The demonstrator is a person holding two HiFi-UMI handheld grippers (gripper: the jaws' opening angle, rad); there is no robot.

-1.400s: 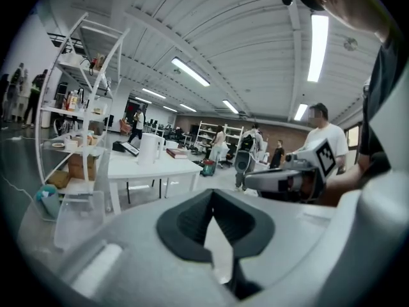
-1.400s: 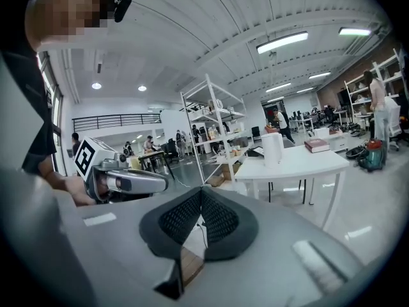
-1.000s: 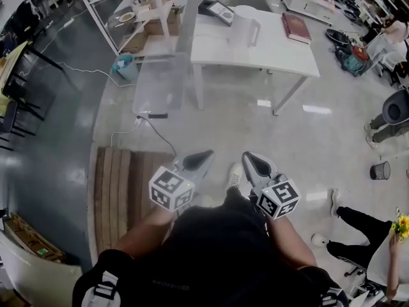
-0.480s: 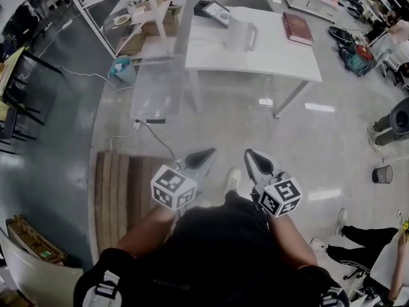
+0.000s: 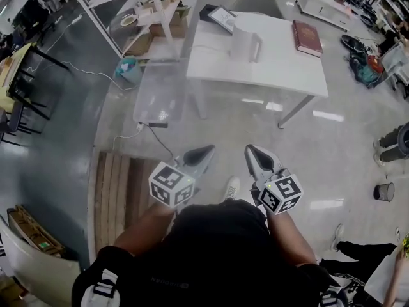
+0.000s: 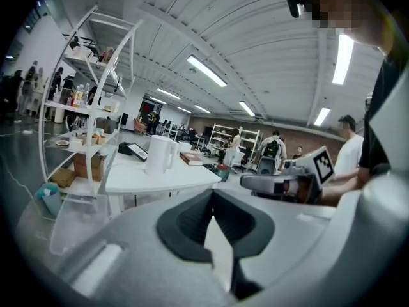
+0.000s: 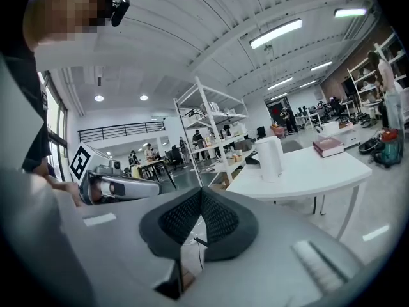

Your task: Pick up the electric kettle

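Observation:
The white electric kettle (image 5: pixel 245 43) stands upright on a white table (image 5: pixel 268 69), well ahead of both grippers. It also shows in the left gripper view as a kettle (image 6: pixel 158 154) and in the right gripper view as a kettle (image 7: pixel 270 158). My left gripper (image 5: pixel 204 151) and right gripper (image 5: pixel 251 151) are held side by side in front of the person's body, above the floor and pointing toward the table. Both have their jaws shut with nothing between them. Each gripper view shows the other one: the right gripper (image 6: pixel 281 183) and the left gripper (image 7: pixel 118 187).
On the table lie a red book (image 5: pixel 308 37) and a framed tablet (image 5: pixel 220 18). A white shelf rack (image 5: pixel 137 8), a clear plastic bin (image 5: pixel 160 91), a floor cable (image 5: pixel 160 142) and a wooden pallet (image 5: pixel 118 190) sit to the left. Bags and seated people are at the right.
The table and kettle have slid slightly lower and nearer in the head view as the person walks toward them. Both grippers stay shut in the same pose before the body.

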